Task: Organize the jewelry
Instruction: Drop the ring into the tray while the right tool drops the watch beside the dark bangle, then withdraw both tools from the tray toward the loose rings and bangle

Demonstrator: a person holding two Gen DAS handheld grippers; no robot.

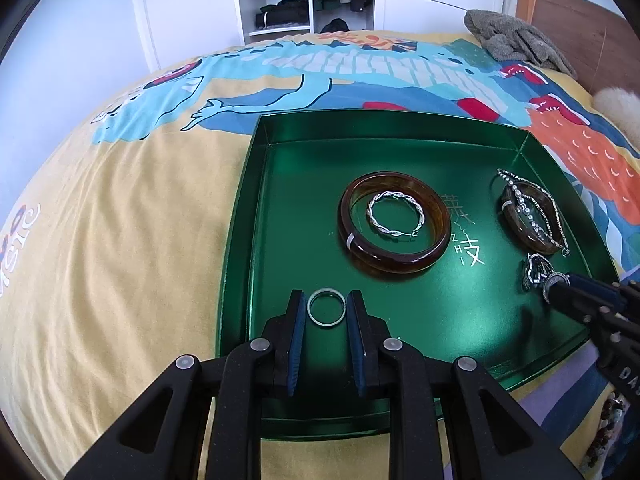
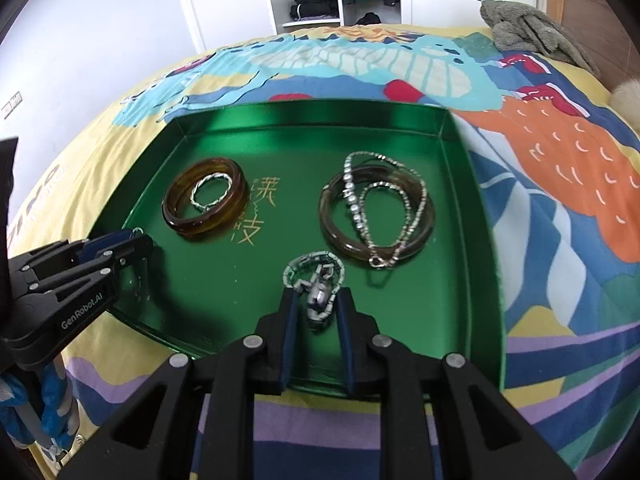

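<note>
The left gripper (image 2: 136, 240) hides most of the ring (image 2: 138, 231).

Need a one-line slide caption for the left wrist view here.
Left gripper brackets a small ring on the green tray, near a brown bangle encircling a twisted silver bracelet.

Printed marks on the tray floor, one claw body and the bedspread

On the green tray (image 2: 472, 216), pale characters are printed on the floor between the two brown bangles, a stacked Chinese mark (image 2: 253, 216) with small Latin letters beside it that look like "Z H I" (image 1: 457, 249) in the left wrist view; the characters themselves are too stylised to read surely. The left claw (image 2: 134, 242) carries "GenRobot.AI" (image 2: 82, 307) in white along its black body. The right claw (image 1: 558, 286) shows only the cut-off letters "DA" (image 1: 628, 376) at the frame edge. The bedspread (image 1: 132, 216) bears white decorative lettering at its left edge, unreadable.
</note>
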